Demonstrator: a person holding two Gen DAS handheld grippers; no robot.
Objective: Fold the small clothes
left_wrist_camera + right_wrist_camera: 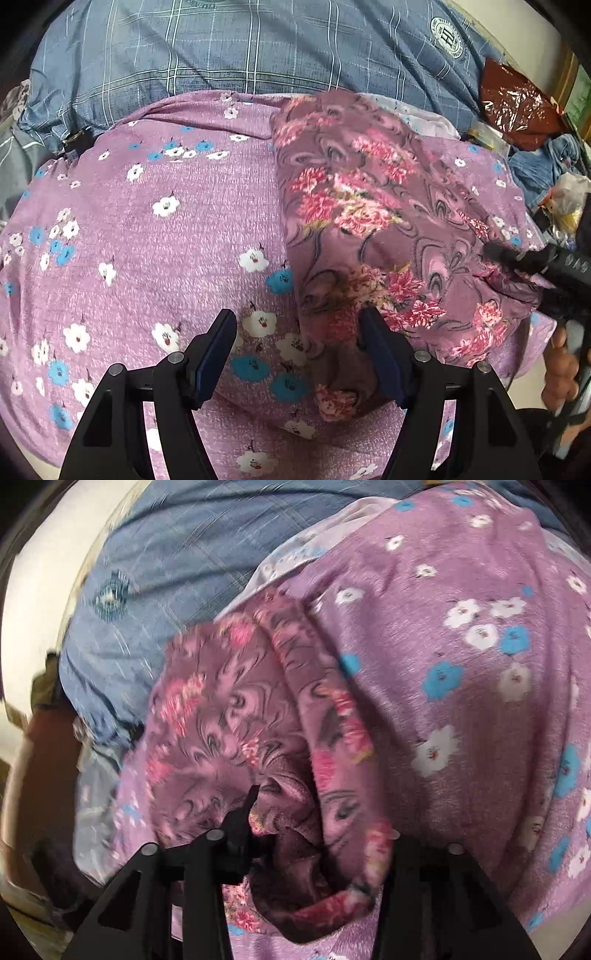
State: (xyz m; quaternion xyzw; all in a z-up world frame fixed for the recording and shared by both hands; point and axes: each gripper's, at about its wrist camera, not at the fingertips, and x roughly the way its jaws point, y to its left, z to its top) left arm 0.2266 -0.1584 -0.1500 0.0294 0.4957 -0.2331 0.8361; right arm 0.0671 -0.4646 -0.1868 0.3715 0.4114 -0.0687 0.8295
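A small mauve garment with pink flowers lies folded lengthwise on a purple sheet with white and blue flowers. My left gripper is open just above the garment's near left edge, one finger on each side of that edge. My right gripper enters from the right and is shut on the garment's right edge. In the right wrist view the garment is bunched between my right gripper's fingers; the right finger is hidden under cloth. This view is blurred.
A blue checked quilt lies behind the purple sheet. A red foil bag, blue cloth and plastic bags are piled at the far right. The quilt also shows in the right wrist view.
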